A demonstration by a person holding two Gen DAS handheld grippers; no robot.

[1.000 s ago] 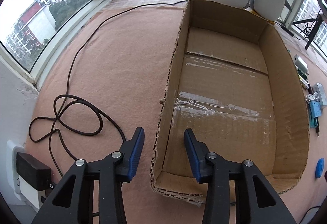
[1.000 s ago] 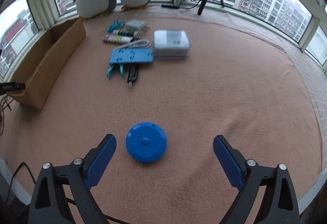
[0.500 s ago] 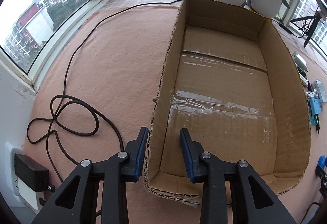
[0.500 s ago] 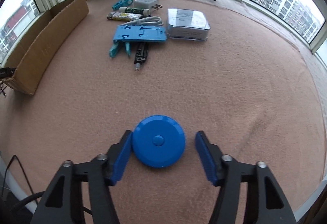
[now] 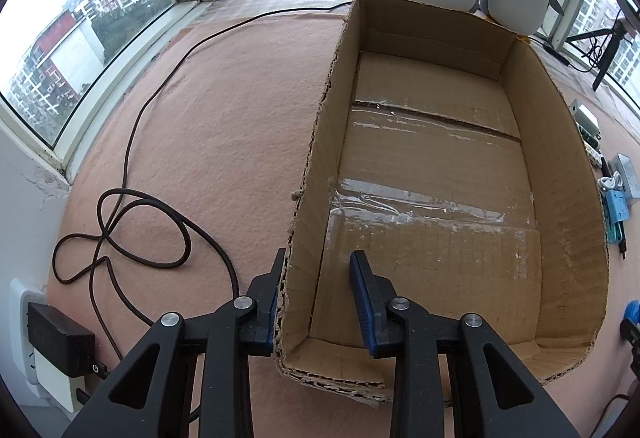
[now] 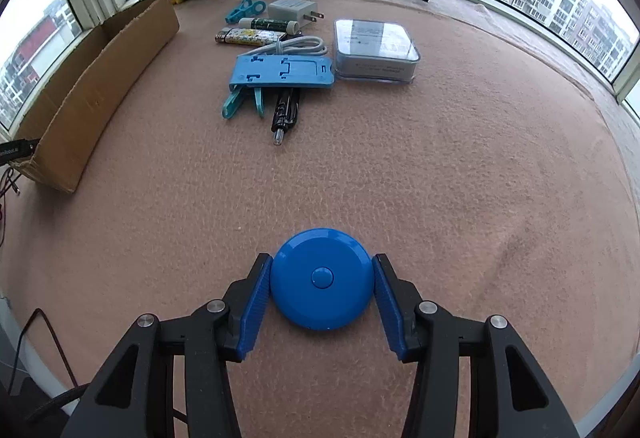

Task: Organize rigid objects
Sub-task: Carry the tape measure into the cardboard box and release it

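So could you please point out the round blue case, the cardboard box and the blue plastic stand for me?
round blue case (image 6: 322, 284), right wrist view, on its lid by the centre button.
cardboard box (image 5: 568, 174), left wrist view, on its right inner wall.
blue plastic stand (image 6: 282, 72), right wrist view, on its flat top face.

- The left tool is built from two matte black plastic arms with triangular cut-outs.
- Ribbed blue pads are fitted along the inner faces of its fingers.
- Round silver screws are set at the joints.
- The right tool is made alike: black arms, blue ribbed pads, silver screws.
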